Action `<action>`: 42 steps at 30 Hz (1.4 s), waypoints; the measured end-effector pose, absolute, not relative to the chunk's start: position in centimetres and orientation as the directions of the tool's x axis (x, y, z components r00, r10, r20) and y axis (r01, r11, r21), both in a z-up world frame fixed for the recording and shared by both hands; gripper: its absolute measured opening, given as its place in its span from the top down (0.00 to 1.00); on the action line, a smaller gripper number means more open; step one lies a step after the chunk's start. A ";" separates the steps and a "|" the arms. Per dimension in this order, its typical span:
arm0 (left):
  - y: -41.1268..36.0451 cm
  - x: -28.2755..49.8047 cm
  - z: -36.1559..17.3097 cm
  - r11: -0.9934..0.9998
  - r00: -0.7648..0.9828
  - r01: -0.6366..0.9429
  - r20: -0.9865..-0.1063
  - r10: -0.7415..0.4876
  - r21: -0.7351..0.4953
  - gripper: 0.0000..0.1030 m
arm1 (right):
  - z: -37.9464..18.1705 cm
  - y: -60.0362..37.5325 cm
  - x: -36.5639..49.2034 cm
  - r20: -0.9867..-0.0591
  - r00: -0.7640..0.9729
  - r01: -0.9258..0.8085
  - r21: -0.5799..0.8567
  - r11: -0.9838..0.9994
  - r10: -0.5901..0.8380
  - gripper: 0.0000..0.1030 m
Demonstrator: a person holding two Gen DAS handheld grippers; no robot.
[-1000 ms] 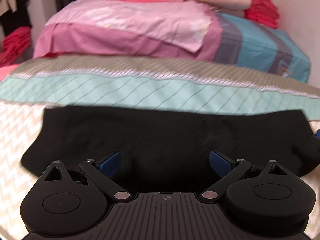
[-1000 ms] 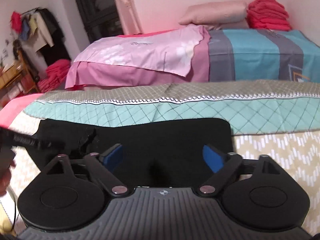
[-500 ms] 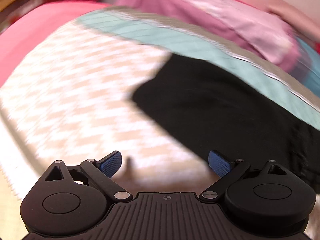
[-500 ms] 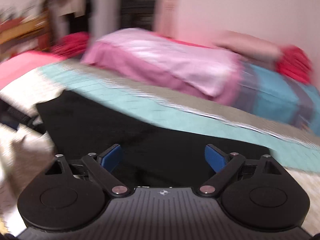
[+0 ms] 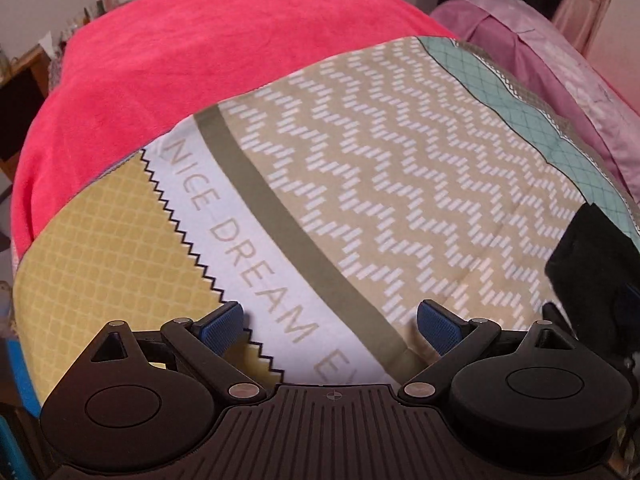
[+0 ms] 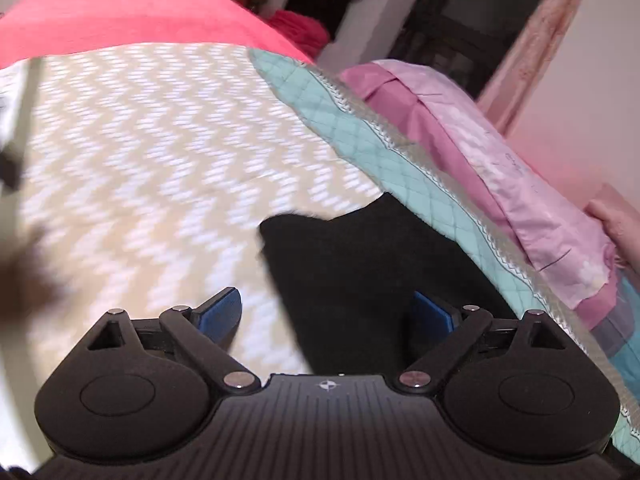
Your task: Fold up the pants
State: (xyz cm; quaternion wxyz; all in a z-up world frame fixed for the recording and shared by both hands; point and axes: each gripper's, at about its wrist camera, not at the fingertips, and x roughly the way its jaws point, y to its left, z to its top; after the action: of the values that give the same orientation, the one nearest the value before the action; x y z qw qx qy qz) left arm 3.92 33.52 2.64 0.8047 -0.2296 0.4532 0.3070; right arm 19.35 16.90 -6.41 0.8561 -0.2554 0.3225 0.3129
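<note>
At the far left of the left wrist view a red blanket (image 5: 160,52) is seen covering the upper part of the bed, next to a patterned bedspread (image 5: 380,168) with a yellow panel, a white band lettered "NICE DREAM" and a beige zigzag field. The left gripper (image 5: 330,322) is held above the lettered band with its blue-padded jaws spread wide and nothing between them. The black pants (image 5: 592,264) are shown only as a dark corner at the right edge of this view, lying on the bedspread. In the right wrist view, which is partly blurred, the right gripper (image 6: 327,314) is likewise spread and empty, its left pad over the zigzag field and its right pad over the pants (image 6: 368,264), which lie flat beside the teal border. Further right a pink sheet (image 6: 480,152) is draped over a second bed.
</note>
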 end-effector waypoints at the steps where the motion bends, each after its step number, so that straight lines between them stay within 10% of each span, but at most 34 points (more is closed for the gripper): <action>1: 33.6 3.7 2.6 0.706 0.403 -0.702 -0.871 0.280 -0.098 0.00 | -6.3 16.9 20.6 -0.732 0.560 -0.702 -0.172 0.691 0.388 0.31; 2: 33.5 3.7 2.6 0.709 0.409 -0.697 -0.871 0.273 -0.106 0.00 | -5.9 16.5 21.8 -0.748 0.520 -0.696 -0.091 0.712 0.412 0.60; 4: 32.6 4.1 2.6 0.731 0.427 -0.671 -0.871 0.243 -0.125 0.00 | -4.6 15.8 24.1 -0.781 0.461 -0.682 -0.008 0.732 0.421 0.78; 19: 11.3 15.3 4.9 0.957 0.515 -0.055 -0.829 -0.217 -0.284 0.00 | 5.3 -5.9 33.3 -0.622 0.323 -0.219 0.685 0.695 0.714 0.78; 37: 4.0 19.1 -0.6 0.947 0.453 -0.107 -0.863 -0.226 -0.304 0.00 | 8.1 -22.6 26.9 -0.531 0.579 -0.227 0.624 0.748 0.619 0.82; 42: 2.8 18.3 0.2 0.946 0.425 0.083 -0.848 -0.318 -0.313 0.00 | 1.1 -30.5 22.7 -0.752 0.597 0.074 0.397 0.915 0.278 0.89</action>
State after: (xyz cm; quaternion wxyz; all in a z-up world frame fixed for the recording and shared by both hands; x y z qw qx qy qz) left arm 18.30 2.80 0.24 0.8365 -0.1123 0.5228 -0.1200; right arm 22.72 -30.54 1.14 0.8714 0.1978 0.4451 0.0586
